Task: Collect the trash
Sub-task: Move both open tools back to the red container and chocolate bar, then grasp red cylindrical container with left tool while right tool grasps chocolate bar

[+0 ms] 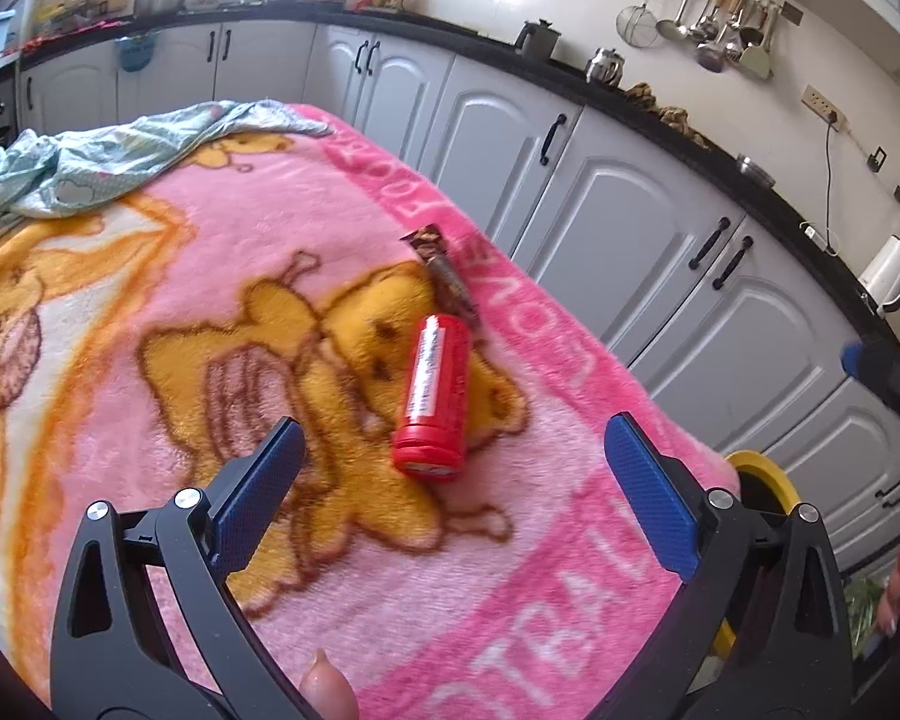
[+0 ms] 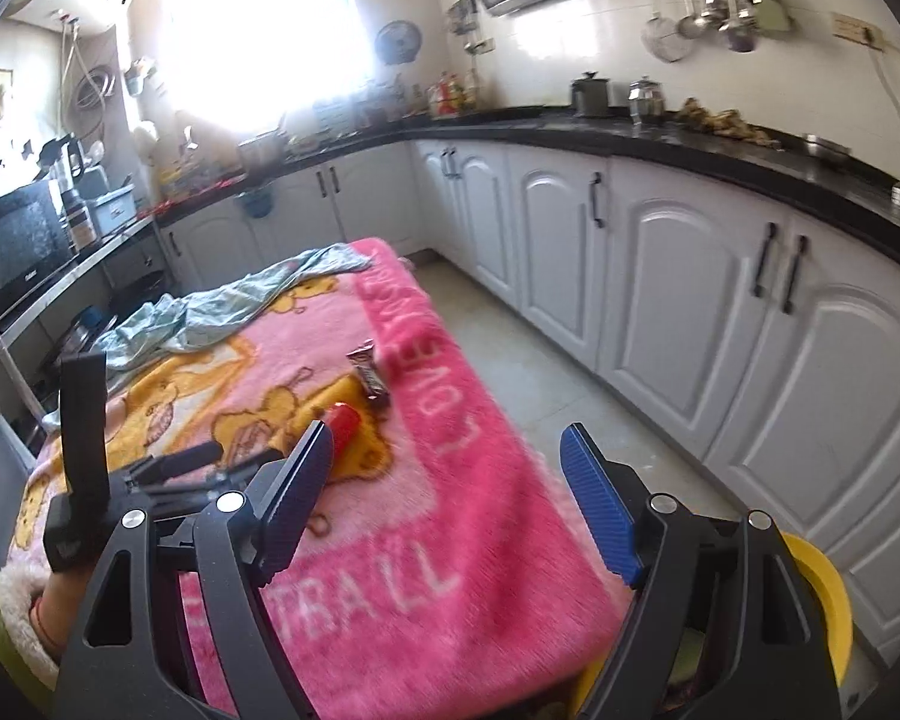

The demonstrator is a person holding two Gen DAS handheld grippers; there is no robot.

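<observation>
**Two trash items on the blanket-covered bench, both tools empty**

Left tool (image 1: 450, 462): jaws spread wide, nothing between the blue pads, hovering over the near part of the pink cartoon-bear blanket (image 1: 150, 420) that covers the bench. Right tool (image 2: 444, 480): jaws also apart and empty, held over the near right corner of the bench, above the yellow-rimmed bin (image 2: 822, 594) that stands just off that corner.

Trash count: two pieces.
1. One red plastic bottle (image 1: 433, 396), lying on its side, cap end toward the near edge, roughly mid-bench and toward the right edge. It sits just ahead of the left tool's gap.
2. One dark snack wrapper (image 1: 444, 276), flat, just beyond the bottle toward the far right edge; the two ends look close or touching, cannot tell which.

Handling judgement:
- Bottle: likely light and stiff, with smooth, rounded walls, so it may roll or slip on the plush pile. Best taken across the middle of the body, pads square to its long axis.
- Wrapper: thin, soft, crinkly, near weightless. Lies flat in the pile, so a pinch at one raised end seems safest.

Other: one crumpled pale green cloth (image 1: 90, 162) at the far left corner, not obviously trash. One bin.
</observation>
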